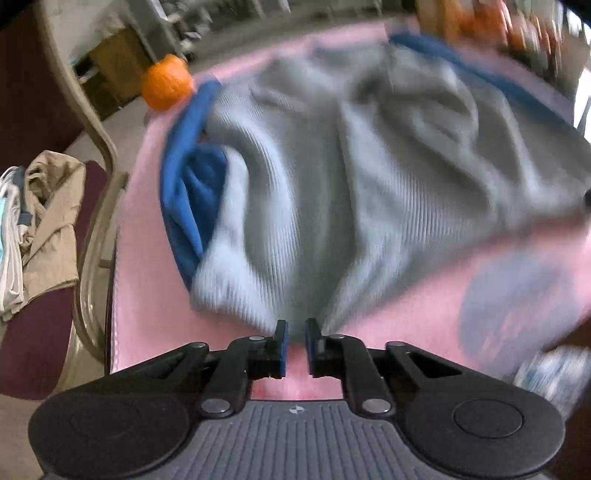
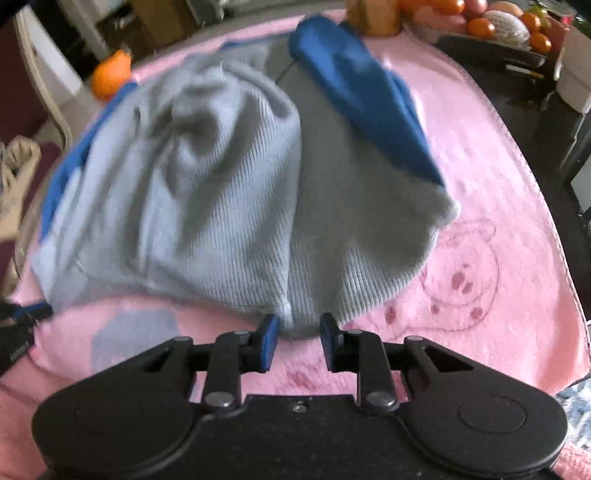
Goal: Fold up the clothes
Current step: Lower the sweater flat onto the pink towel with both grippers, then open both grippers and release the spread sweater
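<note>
A grey ribbed sweater (image 1: 351, 184) (image 2: 221, 203) with blue sleeves (image 1: 188, 192) (image 2: 369, 103) lies rumpled on a pink towel (image 1: 147, 295) (image 2: 498, 184). My left gripper (image 1: 296, 326) points down at the sweater's near hem. Its jaws stand a narrow gap apart, the hem's edge just reaches the fingertips, and pink towel shows between the pads. My right gripper (image 2: 299, 325) is open a little wider at the same hem, further right. A bunch of grey knit sits between its fingertips, and the pads are not pressing on it.
An orange (image 1: 168, 86) (image 2: 110, 75) sits at the towel's far left corner. A chair (image 1: 92, 140) on the left holds a pile of beige and white clothes (image 1: 48, 221). A tray of fruit (image 2: 498, 22) and dark boxes stand at the far right.
</note>
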### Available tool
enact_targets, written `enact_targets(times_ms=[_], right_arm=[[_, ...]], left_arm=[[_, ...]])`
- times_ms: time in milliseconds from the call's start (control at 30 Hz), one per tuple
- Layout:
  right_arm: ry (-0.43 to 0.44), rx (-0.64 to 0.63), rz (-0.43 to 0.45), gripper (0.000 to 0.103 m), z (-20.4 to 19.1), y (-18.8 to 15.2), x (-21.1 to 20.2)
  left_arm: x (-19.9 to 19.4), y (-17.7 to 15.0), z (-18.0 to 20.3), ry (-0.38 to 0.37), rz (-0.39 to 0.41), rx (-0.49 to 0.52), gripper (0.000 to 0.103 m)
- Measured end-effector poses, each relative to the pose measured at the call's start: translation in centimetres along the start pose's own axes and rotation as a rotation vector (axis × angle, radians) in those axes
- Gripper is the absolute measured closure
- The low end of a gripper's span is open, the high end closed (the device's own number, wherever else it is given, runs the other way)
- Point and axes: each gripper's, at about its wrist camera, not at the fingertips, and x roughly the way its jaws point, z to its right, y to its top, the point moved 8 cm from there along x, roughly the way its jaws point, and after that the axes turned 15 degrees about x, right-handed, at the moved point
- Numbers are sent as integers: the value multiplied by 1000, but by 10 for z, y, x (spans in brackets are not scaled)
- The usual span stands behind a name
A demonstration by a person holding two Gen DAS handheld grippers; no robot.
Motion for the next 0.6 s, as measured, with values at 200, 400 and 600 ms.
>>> enact_targets(times_ms=[200,400,600], right_arm=[[133,14,196,61,-37,57,-64],[224,42,411,50,-69,127,-106],[168,160,531,68,-56,209,-67]], left_arm=[[-64,62,-41,1,271,-168,75],[-72,124,-67,-1,407,-256,69],[5,165,-56,-31,346,-225,74]])
